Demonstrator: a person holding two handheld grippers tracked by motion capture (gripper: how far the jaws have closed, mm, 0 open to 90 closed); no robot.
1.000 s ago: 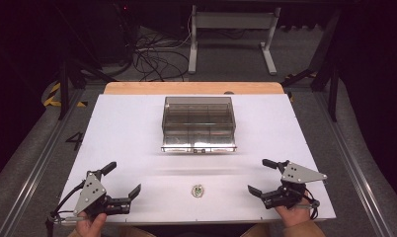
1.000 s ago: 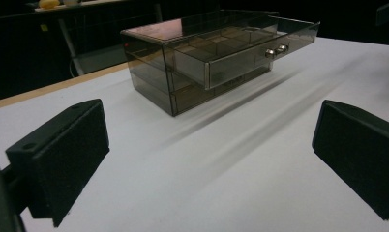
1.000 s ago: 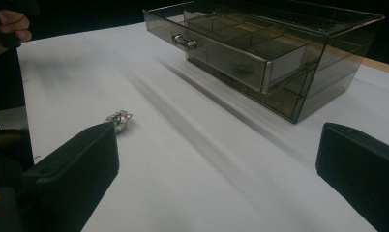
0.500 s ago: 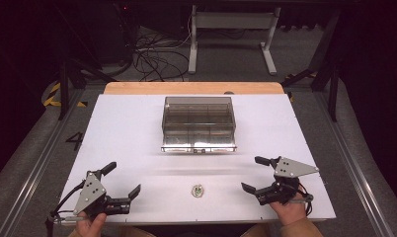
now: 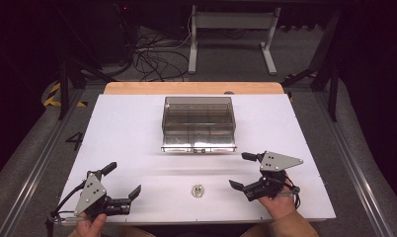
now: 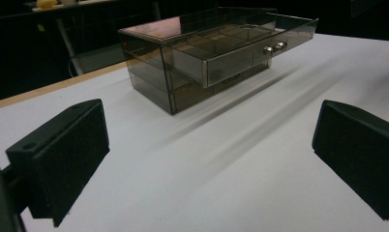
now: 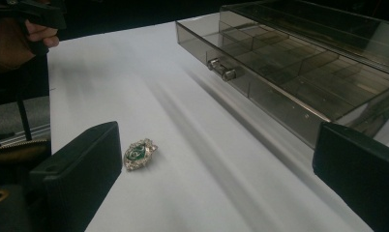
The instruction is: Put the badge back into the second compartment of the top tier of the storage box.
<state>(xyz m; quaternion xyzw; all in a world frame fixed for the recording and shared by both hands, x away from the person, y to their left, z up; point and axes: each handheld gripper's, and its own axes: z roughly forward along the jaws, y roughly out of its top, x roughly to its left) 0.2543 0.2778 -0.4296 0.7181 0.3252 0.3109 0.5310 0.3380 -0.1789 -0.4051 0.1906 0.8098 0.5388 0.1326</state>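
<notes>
A dark room with cables on the floor lies beyond the white table (image 5: 137, 128), whose far edge shows a strip of bare wood. A smoky clear drawer box (image 5: 198, 123) sits at the middle of the far half, its upper drawer pulled out toward the near side. A small green-stoned brooch (image 5: 198, 190) lies flat near the near edge, about centre. The right gripper (image 5: 245, 171) hovers just right of the brooch, jaws released and empty. The left gripper (image 5: 122, 178) rests at the near left, well apart from it, jaws likewise spread wide.
</notes>
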